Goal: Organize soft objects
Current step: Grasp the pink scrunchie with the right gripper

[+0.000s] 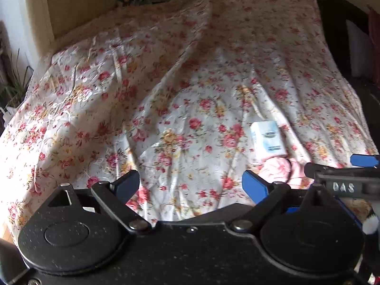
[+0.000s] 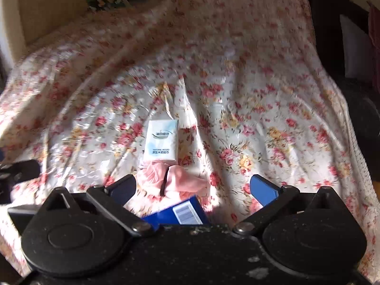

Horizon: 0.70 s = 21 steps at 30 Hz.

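Both hand-held grippers, your left [image 1: 191, 182] and right [image 2: 193, 187], gape wide, gripping nothing. White tissue pack [image 2: 161, 143] lies on the floral bedspread [image 2: 261, 95], touching the pink cloth [image 2: 175, 182]; blue box [image 2: 180, 213] sits just beside it.

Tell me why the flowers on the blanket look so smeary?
Right wrist view: the floral quilted bedspread is motion-blurred toward the back, while the white tissue packet stays readable. Left wrist view: milder blur, with bright sun patches and dark fold shadows.

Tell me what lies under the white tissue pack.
The tissue pack rests on the floral sheet, its near end touching the pink cloth. Anything beneath the sheet is hidden.
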Available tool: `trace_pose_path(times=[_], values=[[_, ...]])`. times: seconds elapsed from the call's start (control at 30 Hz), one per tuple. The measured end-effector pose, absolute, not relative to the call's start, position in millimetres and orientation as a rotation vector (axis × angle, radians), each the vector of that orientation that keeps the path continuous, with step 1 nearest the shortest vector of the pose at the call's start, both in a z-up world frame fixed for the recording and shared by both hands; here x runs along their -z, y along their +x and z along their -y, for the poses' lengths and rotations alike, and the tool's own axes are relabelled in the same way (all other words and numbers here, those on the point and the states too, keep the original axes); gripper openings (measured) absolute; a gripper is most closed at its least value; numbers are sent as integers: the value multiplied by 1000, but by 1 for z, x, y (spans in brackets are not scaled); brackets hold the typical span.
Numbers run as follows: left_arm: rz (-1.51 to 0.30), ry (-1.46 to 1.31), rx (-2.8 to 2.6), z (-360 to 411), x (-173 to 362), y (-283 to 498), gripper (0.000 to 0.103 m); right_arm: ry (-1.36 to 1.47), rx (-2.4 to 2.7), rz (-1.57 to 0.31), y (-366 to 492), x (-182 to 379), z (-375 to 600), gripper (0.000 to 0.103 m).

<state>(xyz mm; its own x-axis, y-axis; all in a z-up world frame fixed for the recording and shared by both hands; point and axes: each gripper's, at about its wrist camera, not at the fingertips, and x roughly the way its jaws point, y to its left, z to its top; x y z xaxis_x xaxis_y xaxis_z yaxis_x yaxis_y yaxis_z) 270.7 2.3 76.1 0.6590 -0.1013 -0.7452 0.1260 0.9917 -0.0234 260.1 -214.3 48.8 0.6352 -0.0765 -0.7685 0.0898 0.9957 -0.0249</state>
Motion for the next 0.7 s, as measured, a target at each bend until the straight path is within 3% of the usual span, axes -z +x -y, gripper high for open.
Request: trace_pose_path(times=[0.4, 0.53, 0.57, 0.7], values=[[-875, -16, 60, -27, -77, 281, 93, 166, 133, -1087, 332, 18, 205, 98], [-864, -18, 65, -26, -80, 281, 93, 167, 141, -1120, 342, 29, 203, 82], [-862, -13, 63, -26, -80, 281, 93, 161, 142, -1114, 342, 27, 202, 72], [-862, -4, 63, -25, -79, 281, 93, 155, 120, -1108, 336, 17, 205, 60]])
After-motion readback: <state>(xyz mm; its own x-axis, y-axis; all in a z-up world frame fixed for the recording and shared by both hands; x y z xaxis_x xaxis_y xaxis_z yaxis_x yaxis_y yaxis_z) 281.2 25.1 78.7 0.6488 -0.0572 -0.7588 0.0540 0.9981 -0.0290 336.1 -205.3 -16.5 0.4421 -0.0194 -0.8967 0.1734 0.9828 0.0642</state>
